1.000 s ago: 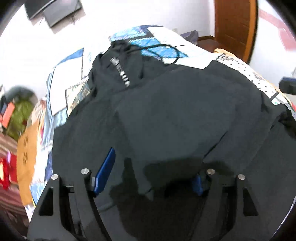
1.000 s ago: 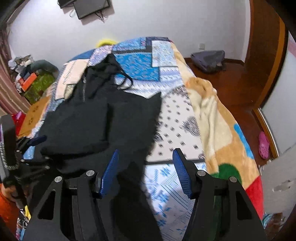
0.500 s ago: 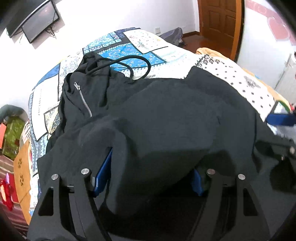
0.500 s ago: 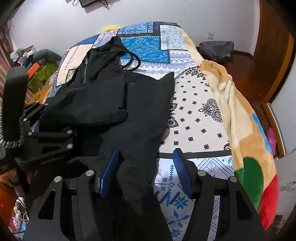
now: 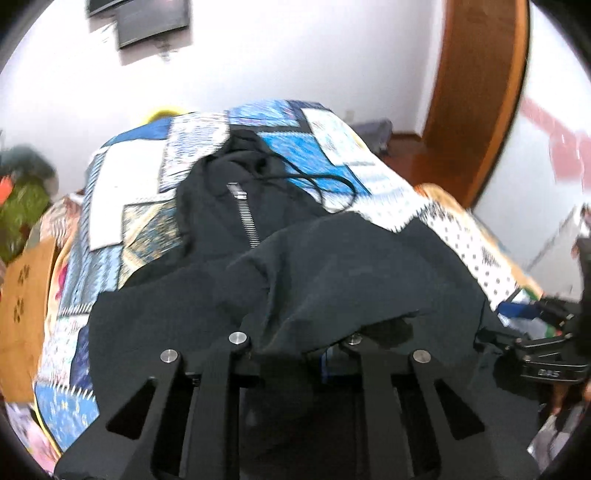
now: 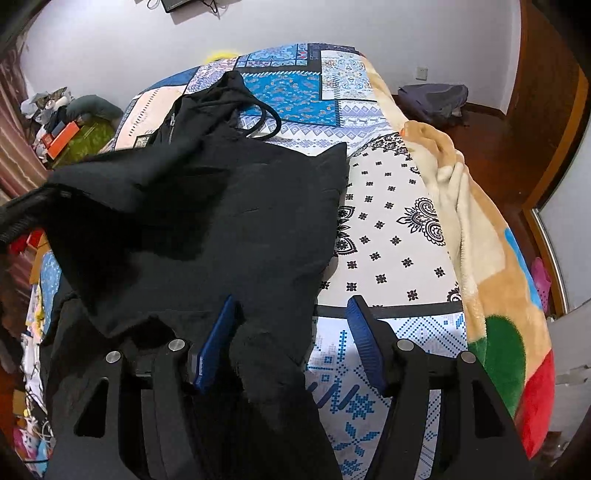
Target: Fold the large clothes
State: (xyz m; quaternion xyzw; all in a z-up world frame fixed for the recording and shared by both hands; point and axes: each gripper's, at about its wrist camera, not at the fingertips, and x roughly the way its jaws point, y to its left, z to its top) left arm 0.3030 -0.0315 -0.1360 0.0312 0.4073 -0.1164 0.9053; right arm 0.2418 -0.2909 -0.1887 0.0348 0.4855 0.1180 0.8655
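A black zip hoodie (image 6: 221, 206) lies spread on the patterned bed cover (image 6: 388, 229), hood and drawstring (image 6: 266, 122) toward the far wall. My left gripper (image 5: 295, 343) is closing, with a bunch of the hoodie (image 5: 332, 266) draped over its fingers and hiding the pads; in the right wrist view that side of the cloth hangs raised off the bed from the left gripper (image 6: 22, 210). My right gripper (image 6: 291, 314) sits low over the near hem with its jaws opening. A fold of black cloth lies between the blue pads (image 6: 216, 343), which do not press on it.
A beige, green and red blanket (image 6: 480, 240) covers the bed's right edge. A grey backpack (image 6: 432, 99) lies on the wooden floor beyond. A wooden door frame (image 5: 476, 92) and a wall screen (image 5: 151, 20) are behind. Clutter (image 6: 62, 125) is piled left of the bed.
The left jaws have narrowed on the hoodie's fabric and lifted it, so the cloth now tents up on that side. The right gripper has sunk closer to the hem.
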